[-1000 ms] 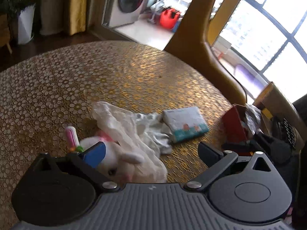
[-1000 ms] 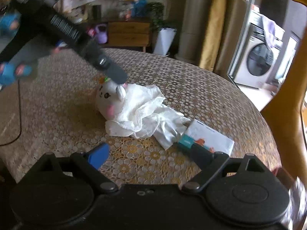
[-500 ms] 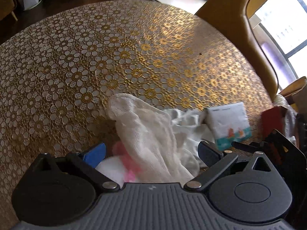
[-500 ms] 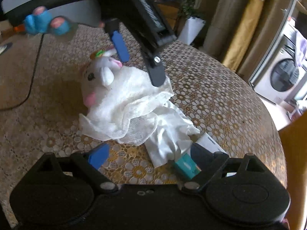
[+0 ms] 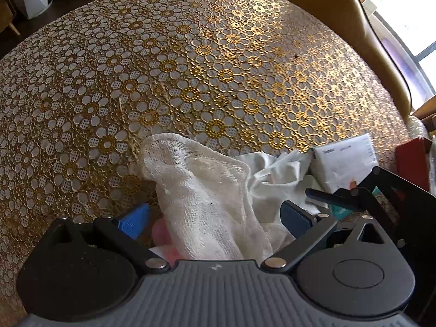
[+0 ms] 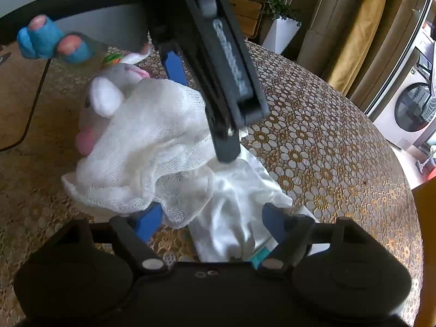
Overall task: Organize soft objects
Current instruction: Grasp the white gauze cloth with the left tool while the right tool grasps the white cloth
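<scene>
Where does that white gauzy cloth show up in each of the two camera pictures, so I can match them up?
Left wrist view: the gauze cloth lies at lower centre, between the left gripper's open fingers.
Right wrist view: it is left of centre, draped over the plush toy, just beyond the right gripper, whose jaws are closing.
Shared landmark: the smoother white cloth next to it, on the gold-patterned tablecloth.

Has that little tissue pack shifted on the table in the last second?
Cannot tell for sure. The tissue pack lies by the same corner of the smooth white cloth as before, so probably not; the cameras moved instead.
</scene>
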`<move>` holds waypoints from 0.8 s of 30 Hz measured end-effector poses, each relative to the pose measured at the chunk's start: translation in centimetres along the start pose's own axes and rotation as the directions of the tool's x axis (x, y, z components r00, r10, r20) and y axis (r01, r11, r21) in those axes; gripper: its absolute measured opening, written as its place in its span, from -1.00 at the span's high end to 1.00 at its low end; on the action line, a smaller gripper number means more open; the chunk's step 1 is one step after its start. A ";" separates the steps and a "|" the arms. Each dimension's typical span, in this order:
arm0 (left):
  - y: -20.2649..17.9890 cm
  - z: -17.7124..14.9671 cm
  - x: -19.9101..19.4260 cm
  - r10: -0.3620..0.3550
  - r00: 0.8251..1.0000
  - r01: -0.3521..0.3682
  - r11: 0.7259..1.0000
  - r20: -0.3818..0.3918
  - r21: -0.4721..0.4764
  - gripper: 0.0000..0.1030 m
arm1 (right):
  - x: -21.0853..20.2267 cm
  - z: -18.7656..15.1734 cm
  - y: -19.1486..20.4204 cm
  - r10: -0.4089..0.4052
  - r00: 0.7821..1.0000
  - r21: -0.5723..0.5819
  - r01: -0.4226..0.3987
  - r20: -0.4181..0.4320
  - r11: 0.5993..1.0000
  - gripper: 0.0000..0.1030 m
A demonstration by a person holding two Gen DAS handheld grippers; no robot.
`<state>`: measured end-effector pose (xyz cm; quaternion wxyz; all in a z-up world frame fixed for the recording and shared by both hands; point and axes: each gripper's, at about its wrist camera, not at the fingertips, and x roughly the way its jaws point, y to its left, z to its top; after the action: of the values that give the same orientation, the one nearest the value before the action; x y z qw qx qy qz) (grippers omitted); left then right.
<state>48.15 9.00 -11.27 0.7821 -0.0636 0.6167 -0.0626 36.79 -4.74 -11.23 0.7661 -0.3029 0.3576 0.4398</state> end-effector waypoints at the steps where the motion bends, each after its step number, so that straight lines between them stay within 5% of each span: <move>1: -0.1 0.0 0.1 0.011 1.000 -0.011 1.000 0.004 0.006 -0.95 | 0.2 0.1 -0.1 0.008 1.000 0.015 -0.008 0.001 1.000 -0.40; 5: -0.1 -0.2 0.1 0.012 1.000 -0.012 1.000 0.017 0.014 -0.73 | 0.6 0.0 -0.1 0.034 0.999 0.020 -0.034 0.000 0.999 -0.40; 13: -0.4 -0.7 -0.1 0.057 0.997 -0.061 0.996 0.058 0.059 0.31 | 0.3 -0.5 -0.5 0.054 0.999 0.008 -0.054 0.008 0.999 -0.55; 24: 4.0 -0.4 -3.9 0.059 0.976 -0.046 0.997 0.208 -0.070 0.53 | 0.6 -0.4 -0.1 0.057 0.998 0.011 -0.057 0.012 0.998 -0.49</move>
<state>46.90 13.61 -8.37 0.8417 -0.0788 0.5340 -0.0150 37.02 -4.81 -11.91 0.7571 -0.2858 0.3641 0.4611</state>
